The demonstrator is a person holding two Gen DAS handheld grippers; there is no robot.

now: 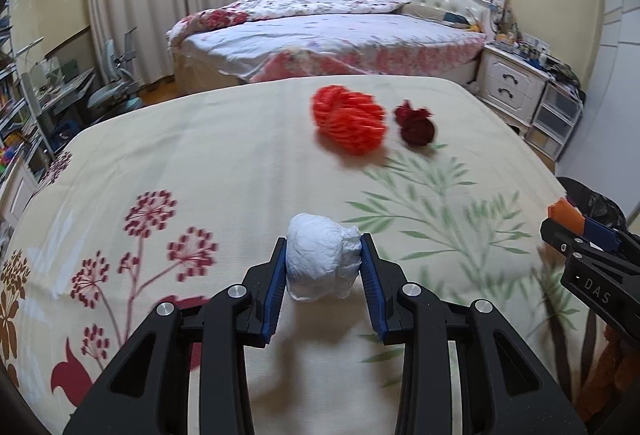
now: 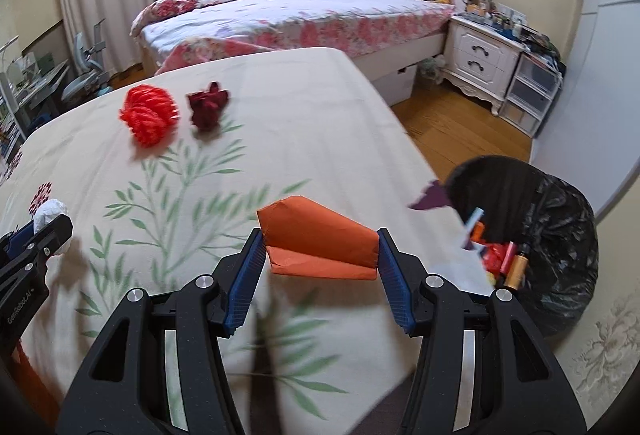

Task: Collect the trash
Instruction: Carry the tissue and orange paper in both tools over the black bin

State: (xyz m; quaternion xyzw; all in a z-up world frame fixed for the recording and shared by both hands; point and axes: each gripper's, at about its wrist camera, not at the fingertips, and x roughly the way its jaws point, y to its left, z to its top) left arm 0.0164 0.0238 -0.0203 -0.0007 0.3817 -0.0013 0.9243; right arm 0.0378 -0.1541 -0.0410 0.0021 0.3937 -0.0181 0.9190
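Observation:
My left gripper [image 1: 323, 259] is shut on a crumpled white paper ball [image 1: 320, 261], held just above the floral cloth. My right gripper [image 2: 320, 253] is shut on a folded orange paper [image 2: 320, 243] near the table's right edge; it also shows at the right of the left wrist view [image 1: 566, 213]. A bright red crumpled ball [image 1: 350, 119] and a dark red crumpled wad [image 1: 416, 127] lie side by side at the far part of the cloth; both also show in the right wrist view, the red ball [image 2: 150, 115] and the dark wad [image 2: 206, 109]. The white ball shows at that view's left [image 2: 50, 213].
A black trash bag [image 2: 560, 235] stands open on the floor right of the table, holding several pieces of trash. The floral tablecloth [image 1: 200, 163] covers the table. A bed [image 1: 328, 35], nightstand [image 1: 512, 83] and desk with chair [image 1: 72, 87] stand beyond.

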